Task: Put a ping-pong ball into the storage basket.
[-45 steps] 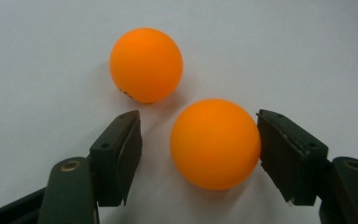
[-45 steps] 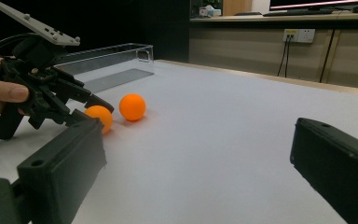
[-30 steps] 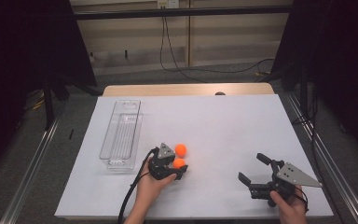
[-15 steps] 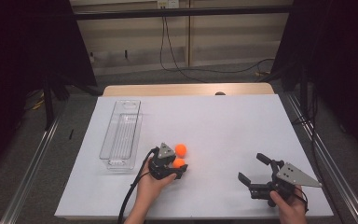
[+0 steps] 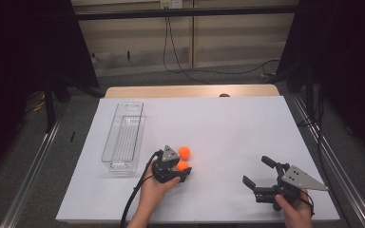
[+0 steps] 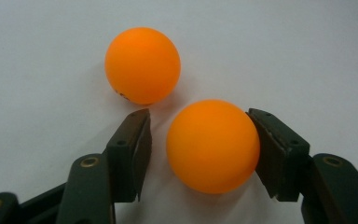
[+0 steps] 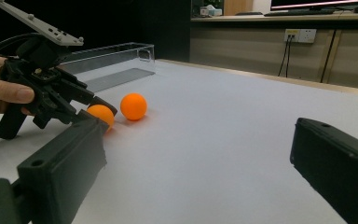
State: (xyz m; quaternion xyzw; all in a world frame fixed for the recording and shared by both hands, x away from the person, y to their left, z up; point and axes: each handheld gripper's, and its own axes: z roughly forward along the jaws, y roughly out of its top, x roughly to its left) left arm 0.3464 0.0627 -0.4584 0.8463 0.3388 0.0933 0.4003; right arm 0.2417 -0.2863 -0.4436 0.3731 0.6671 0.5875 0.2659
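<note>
Clear tray: a long transparent plastic tray lay at the left centre of the high view, empty as far as could be seen, well to the left of both balls. It was the likely destination, so a loose grip risked a drop on the way there.

Left gripper: the left gripper sat low in the middle of its own view, its black jaws narrowed around the near ball. The jaws had just been closing. The right pad appeared to touch the ball, while a thin gap showed at the left pad.

Near ball: the smooth orange ping-pong ball between the jaws rested on the white tabletop, just right of centre in the left gripper view. Being round and light, it could squirt forward if the pads met it off-centre.

Far ball: a second orange ping-pong ball lay at the upper left of that view, just beyond the left jaw tip. The closing jaw or the escaping near ball could knock it rolling.

Right gripper: the right gripper rested at the lower right of the high view, jaws wide and holding nothing, too far off to stop a runaway ball.
</note>
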